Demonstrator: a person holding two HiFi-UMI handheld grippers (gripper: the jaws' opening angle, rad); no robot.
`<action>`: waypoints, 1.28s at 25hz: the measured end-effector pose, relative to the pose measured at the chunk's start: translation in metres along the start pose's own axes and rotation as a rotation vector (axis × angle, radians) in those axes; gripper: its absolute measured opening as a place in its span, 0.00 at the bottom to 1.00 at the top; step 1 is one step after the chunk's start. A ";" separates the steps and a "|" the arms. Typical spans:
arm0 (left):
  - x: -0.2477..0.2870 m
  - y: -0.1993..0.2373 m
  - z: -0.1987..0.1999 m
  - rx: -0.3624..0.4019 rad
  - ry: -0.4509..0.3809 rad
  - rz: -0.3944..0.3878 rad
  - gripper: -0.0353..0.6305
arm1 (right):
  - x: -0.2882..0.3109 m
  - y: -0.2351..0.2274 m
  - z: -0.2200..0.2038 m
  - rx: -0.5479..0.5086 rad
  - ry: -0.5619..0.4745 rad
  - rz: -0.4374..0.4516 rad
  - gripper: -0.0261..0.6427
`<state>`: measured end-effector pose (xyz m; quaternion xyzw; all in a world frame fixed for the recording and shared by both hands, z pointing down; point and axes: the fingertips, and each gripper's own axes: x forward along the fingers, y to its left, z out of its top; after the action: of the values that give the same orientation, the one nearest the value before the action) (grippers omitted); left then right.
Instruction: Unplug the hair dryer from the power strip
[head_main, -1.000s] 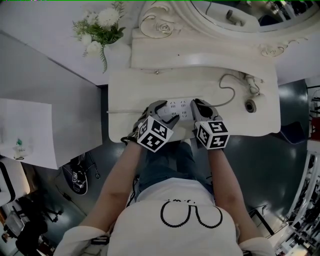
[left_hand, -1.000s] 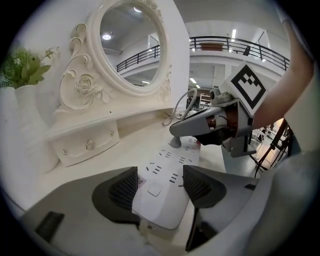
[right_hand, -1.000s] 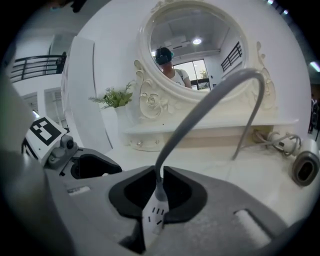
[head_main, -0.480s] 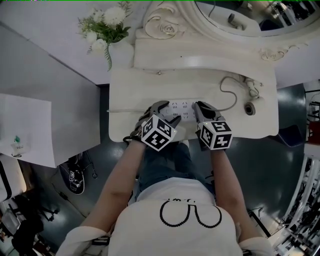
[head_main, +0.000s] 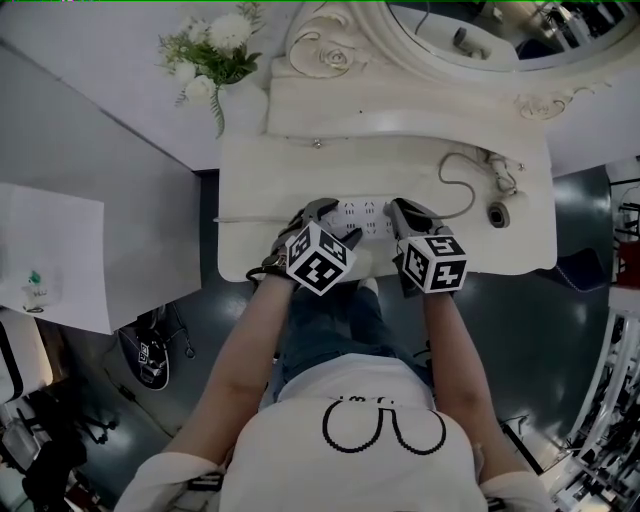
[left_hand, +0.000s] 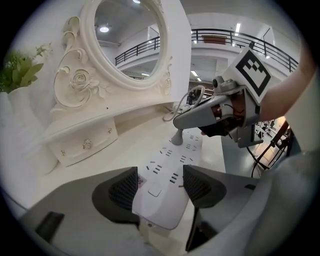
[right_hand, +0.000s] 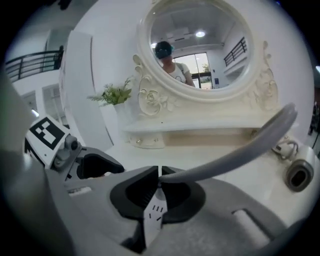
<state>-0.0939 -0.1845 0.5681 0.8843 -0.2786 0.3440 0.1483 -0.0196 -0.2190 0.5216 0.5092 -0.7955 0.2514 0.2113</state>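
Note:
A white power strip (head_main: 365, 214) lies near the front edge of the white vanity table (head_main: 280, 180). My left gripper (head_main: 335, 222) straddles its left end, and in the left gripper view (left_hand: 160, 187) the pads press on both sides of the strip (left_hand: 165, 185). My right gripper (head_main: 402, 216) is at the strip's right end. Its jaws (right_hand: 159, 182) are closing on the grey plug (left_hand: 177, 137), which stands in the strip. The grey cable (right_hand: 235, 150) runs right to the hair dryer (head_main: 497, 212), which lies on the table.
A carved drawer shelf (head_main: 400, 110) and an oval mirror (head_main: 480, 30) back the table. A vase of flowers (head_main: 215, 45) stands at the back left. The person's legs are just below the table's front edge.
Both grippers have stayed at the power strip, one at each end. Only the head view has shifted slightly.

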 end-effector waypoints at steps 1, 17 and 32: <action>0.000 0.000 0.000 -0.001 -0.001 0.002 0.47 | -0.002 -0.001 -0.001 0.033 -0.006 0.004 0.07; 0.000 -0.003 -0.001 -0.026 0.018 0.035 0.47 | 0.001 0.001 0.002 -0.064 0.042 0.008 0.08; -0.001 -0.005 -0.002 -0.023 0.011 0.030 0.46 | -0.007 -0.002 -0.001 0.032 0.027 -0.004 0.07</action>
<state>-0.0920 -0.1791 0.5684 0.8764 -0.2949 0.3480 0.1547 -0.0153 -0.2145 0.5188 0.5109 -0.7873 0.2705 0.2143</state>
